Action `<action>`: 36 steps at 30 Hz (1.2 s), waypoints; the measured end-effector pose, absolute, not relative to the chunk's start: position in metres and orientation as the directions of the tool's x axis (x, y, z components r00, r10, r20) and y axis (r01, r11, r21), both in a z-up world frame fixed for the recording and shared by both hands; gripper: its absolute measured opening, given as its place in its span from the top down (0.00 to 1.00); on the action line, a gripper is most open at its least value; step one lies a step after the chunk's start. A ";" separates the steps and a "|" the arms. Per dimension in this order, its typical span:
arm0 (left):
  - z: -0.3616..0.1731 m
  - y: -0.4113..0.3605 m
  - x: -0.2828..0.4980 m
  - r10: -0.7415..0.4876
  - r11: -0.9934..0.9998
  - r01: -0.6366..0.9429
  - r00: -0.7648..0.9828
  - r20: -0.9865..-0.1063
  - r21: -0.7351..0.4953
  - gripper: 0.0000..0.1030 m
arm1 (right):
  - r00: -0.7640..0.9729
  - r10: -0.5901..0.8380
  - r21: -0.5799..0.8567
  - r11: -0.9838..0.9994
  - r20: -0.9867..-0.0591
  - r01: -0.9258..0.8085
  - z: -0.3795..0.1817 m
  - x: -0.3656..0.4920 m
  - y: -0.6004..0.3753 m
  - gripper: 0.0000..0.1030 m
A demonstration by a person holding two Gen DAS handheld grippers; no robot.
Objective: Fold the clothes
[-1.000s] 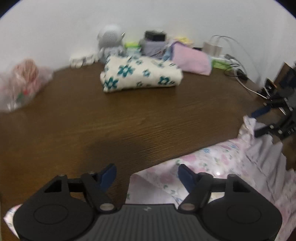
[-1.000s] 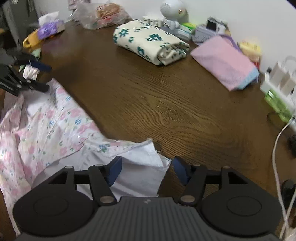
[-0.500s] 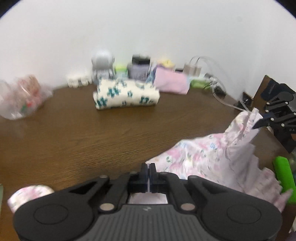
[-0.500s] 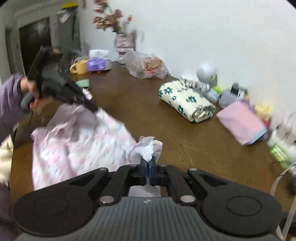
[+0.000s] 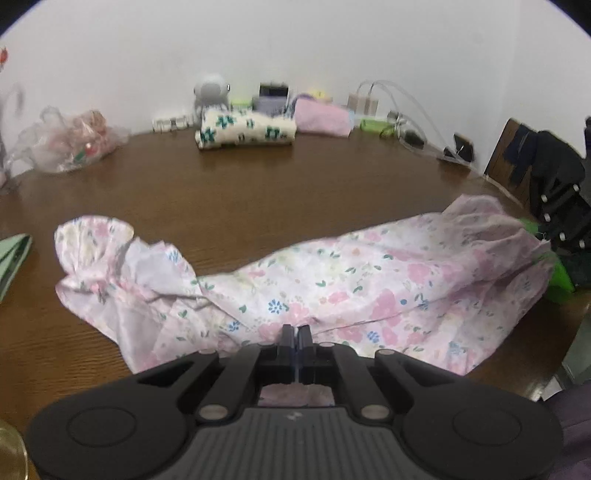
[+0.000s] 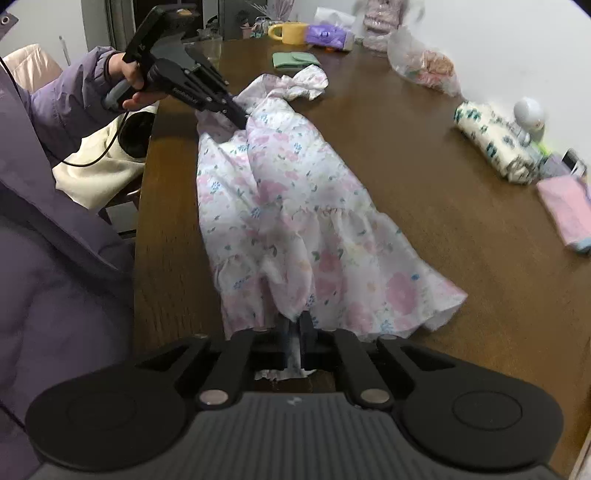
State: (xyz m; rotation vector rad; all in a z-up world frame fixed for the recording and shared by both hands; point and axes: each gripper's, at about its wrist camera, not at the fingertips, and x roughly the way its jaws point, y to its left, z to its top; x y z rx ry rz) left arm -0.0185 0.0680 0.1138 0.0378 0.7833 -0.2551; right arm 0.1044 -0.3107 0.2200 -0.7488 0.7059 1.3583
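Observation:
A pale pink floral dress (image 5: 369, 280) lies stretched along the near edge of the brown table (image 5: 258, 192). My left gripper (image 5: 296, 332) is shut on its fabric at one end. In the right wrist view the same dress (image 6: 288, 206) runs away from the camera, and my right gripper (image 6: 294, 325) is shut on its ruffled hem. The left gripper (image 6: 240, 119) shows there too, clamped on the far end, held by a hand in a purple sleeve. The right gripper's body appears at the right edge of the left wrist view, its tips hidden by cloth.
A folded cream cloth with teal flowers (image 5: 245, 128), a pink folded cloth (image 5: 321, 117), a small white robot figure (image 5: 209, 90), chargers and cables line the wall. A plastic bag (image 5: 70, 138) sits left. A yellow mug (image 6: 290, 32) and green cloth (image 6: 293, 59) stand far off.
Both grippers went from open to shut on the dress, lifted it, and have now drawn it out lengthwise and lowered it along the table's near edge.

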 end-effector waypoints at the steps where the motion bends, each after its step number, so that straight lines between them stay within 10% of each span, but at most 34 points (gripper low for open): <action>1: 0.115 0.067 -0.022 -0.216 0.968 0.245 0.683 -0.698 -0.059 0.99 | 0.095 0.601 -0.071 0.064 -0.794 -0.995 0.229 0.105 -0.312 0.92; 11: 0.115 0.074 -0.038 -0.306 0.949 0.274 0.683 -0.663 -0.156 0.85 | 0.140 0.695 -0.071 0.127 -0.705 -0.989 0.217 0.096 -0.244 0.74; 15: 0.152 0.111 -0.056 -0.238 0.970 0.168 0.806 -0.541 -0.177 0.26 | 0.109 0.610 -0.054 0.108 -0.785 -0.993 0.182 0.097 -0.218 0.74; 17: 0.158 0.127 -0.048 -0.077 0.989 -0.008 0.827 -0.557 -0.147 0.18 | 0.114 0.604 -0.039 0.136 -0.789 -0.990 0.177 0.101 -0.214 0.73; 24: 0.125 0.149 0.008 0.256 0.920 -0.387 0.714 -0.651 -0.063 0.19 | 0.105 0.602 -0.031 0.131 -0.791 -0.991 0.171 0.085 -0.216 0.66; 31: 0.111 0.168 0.027 0.283 0.873 -0.476 0.674 -0.682 -0.108 0.24 | 0.105 0.613 -0.019 0.145 -0.783 -0.989 0.171 0.080 -0.221 0.65; 36: 0.101 0.183 0.033 0.255 0.844 -0.511 0.648 -0.718 -0.162 0.92 | 0.104 0.616 -0.017 0.146 -0.781 -0.989 0.169 0.080 -0.221 0.65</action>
